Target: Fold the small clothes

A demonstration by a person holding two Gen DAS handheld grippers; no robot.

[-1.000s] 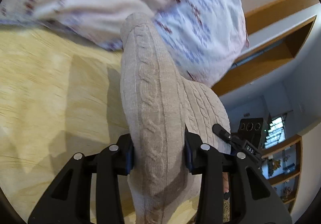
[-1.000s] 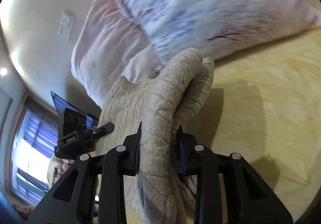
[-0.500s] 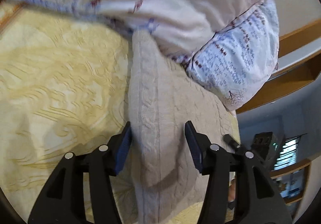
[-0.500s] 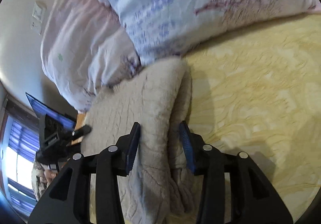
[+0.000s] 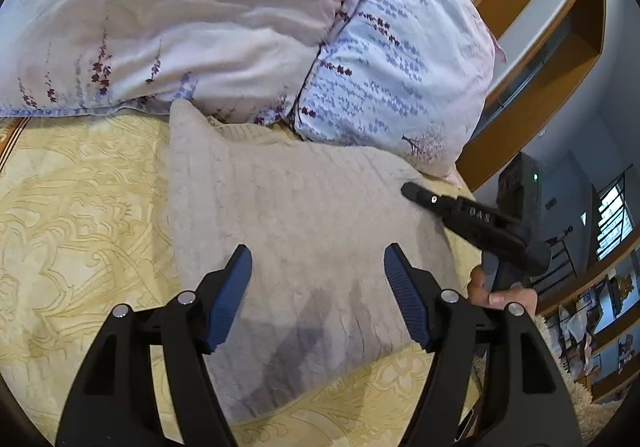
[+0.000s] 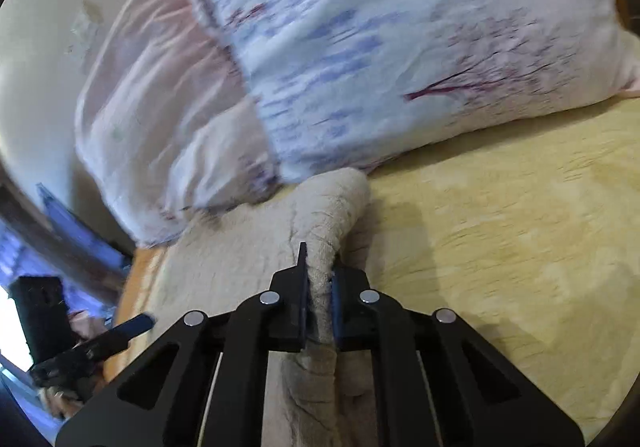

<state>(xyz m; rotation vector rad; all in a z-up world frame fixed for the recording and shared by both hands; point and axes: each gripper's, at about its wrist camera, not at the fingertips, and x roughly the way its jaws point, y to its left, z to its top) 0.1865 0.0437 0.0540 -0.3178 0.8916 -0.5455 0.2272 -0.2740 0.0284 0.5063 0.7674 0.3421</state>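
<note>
The black left gripper hovers with its jaws just opened wide over the beige cable-knit folded garment, touching nothing, while the black right gripper has just pinched shut on the knit's right-hand fold. This looks like a fold being laid down; next the right must release or smooth. The knit lies flat on the yellow patterned bedspread, its far edge against the floral pillows.

The folded garment lies on the bedspread at centre frame; the pillows, above it, probably touch its upper edge.
</note>
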